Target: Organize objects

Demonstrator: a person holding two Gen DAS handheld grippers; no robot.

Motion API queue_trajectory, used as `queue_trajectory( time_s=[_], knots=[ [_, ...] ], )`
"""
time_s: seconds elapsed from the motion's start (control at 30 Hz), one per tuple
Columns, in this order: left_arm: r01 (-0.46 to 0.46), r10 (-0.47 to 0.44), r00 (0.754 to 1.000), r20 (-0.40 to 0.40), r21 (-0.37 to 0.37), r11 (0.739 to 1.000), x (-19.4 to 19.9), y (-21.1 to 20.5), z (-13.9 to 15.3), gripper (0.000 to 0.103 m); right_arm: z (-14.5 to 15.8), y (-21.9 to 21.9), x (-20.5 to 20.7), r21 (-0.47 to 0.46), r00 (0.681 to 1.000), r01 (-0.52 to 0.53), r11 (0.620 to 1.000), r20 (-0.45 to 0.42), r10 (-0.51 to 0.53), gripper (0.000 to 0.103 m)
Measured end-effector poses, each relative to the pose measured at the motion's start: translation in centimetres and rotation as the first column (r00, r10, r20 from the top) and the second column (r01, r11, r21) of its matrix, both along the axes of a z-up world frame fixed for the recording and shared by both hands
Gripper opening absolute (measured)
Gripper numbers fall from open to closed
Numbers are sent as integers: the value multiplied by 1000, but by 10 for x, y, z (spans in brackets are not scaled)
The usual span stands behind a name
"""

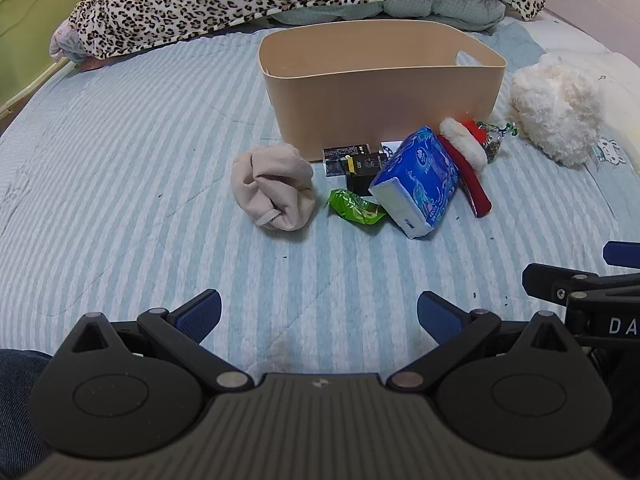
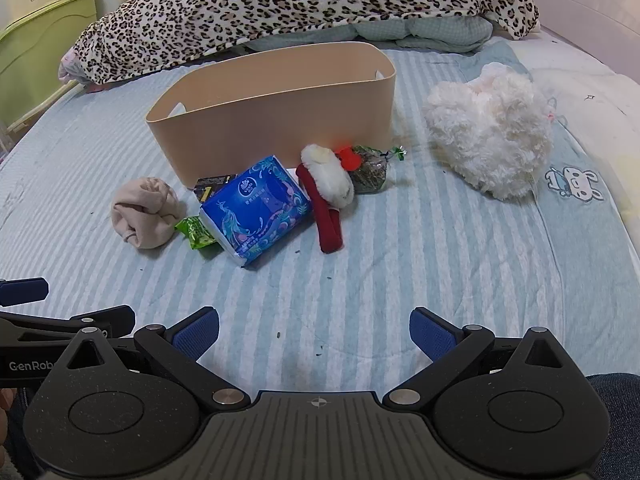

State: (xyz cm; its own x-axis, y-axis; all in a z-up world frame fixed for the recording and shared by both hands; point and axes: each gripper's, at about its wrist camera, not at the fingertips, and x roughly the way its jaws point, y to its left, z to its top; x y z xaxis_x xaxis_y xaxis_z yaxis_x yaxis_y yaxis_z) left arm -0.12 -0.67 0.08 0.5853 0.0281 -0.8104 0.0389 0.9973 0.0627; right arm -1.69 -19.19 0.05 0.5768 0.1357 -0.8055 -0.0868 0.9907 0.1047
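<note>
Task looks barely begun, as far as visible. Beige bin point(image 1: 380, 92) upper centre, visible interior bare. Rolled sock point(image 1: 272, 192), green packet point(image 1: 354, 208), blue tissue pack point(image 1: 418, 182), red-white hat point(image 1: 466, 160), fluffy toy point(image 1: 556, 108) on striped bedspread point(image 1: 120, 180), outside bin. Left gripper point(image 1: 319, 314) and right gripper point(image 2: 314, 330) at frame bottom, jaws wide apart, holding nothing.

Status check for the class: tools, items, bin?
Left tool and right tool open, empty. Tissue pack, rolled sock beside bin. Nothing blocking.
</note>
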Motion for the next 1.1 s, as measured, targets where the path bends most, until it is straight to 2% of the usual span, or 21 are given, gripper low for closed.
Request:
queue_trajectory(
  time_s=[1.1],
  knots=[
    [-14, 14, 1000, -9, -2, 1000, 5, 7, -2, 103, -3, -2, 2, -4, 1000, 7, 1000, -2, -7, 103]
  ],
)
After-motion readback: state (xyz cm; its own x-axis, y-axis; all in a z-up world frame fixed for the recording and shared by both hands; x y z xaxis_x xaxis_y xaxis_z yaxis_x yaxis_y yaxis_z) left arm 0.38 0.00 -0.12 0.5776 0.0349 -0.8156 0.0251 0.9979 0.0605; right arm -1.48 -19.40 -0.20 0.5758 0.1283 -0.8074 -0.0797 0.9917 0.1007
